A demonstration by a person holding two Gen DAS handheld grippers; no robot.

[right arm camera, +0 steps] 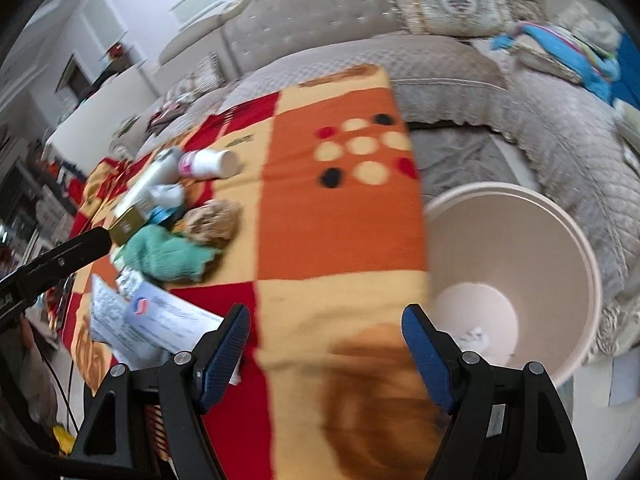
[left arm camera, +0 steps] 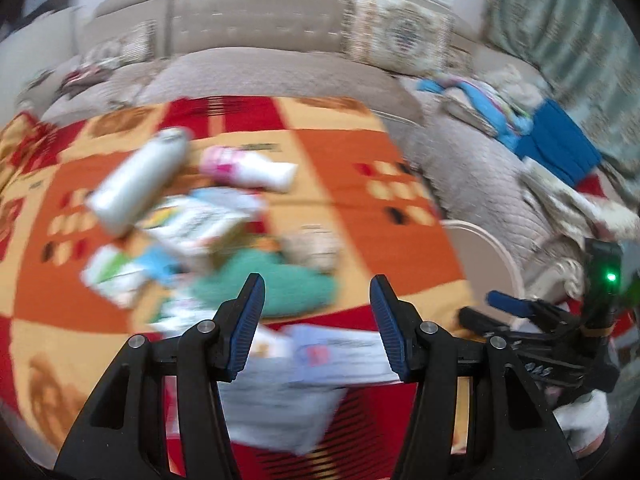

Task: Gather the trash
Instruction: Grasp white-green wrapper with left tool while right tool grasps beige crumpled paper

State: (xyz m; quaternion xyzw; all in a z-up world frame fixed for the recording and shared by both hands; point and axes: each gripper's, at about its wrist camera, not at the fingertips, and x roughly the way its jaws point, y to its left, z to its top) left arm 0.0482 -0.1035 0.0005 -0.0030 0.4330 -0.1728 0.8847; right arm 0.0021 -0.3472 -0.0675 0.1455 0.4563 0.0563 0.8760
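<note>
Trash lies in a pile on a table under an orange, red and yellow cloth (left arm camera: 360, 200): a white bottle (left arm camera: 136, 180), a pink-and-white tube (left arm camera: 248, 168), cartons (left arm camera: 192, 216), a green crumpled cloth (left arm camera: 276, 284), a brown crumpled wad (left arm camera: 316, 248) and printed papers (left arm camera: 320, 356). My left gripper (left arm camera: 316, 300) is open, just above the papers and the green cloth. My right gripper (right arm camera: 326, 332) is open and empty over the cloth's near edge, also showing in the left wrist view (left arm camera: 500, 308). A cream bin (right arm camera: 576, 248) stands to its right with a white scrap (right arm camera: 478, 338) inside.
A grey quilted sofa (left arm camera: 280, 68) wraps around the table's far and right sides, with patterned cushions (left arm camera: 400, 32) and blue fabrics (left arm camera: 556, 140) on it. The bin (left arm camera: 492, 244) sits between table and sofa. Shelves and clutter stand at the far left (right arm camera: 24, 208).
</note>
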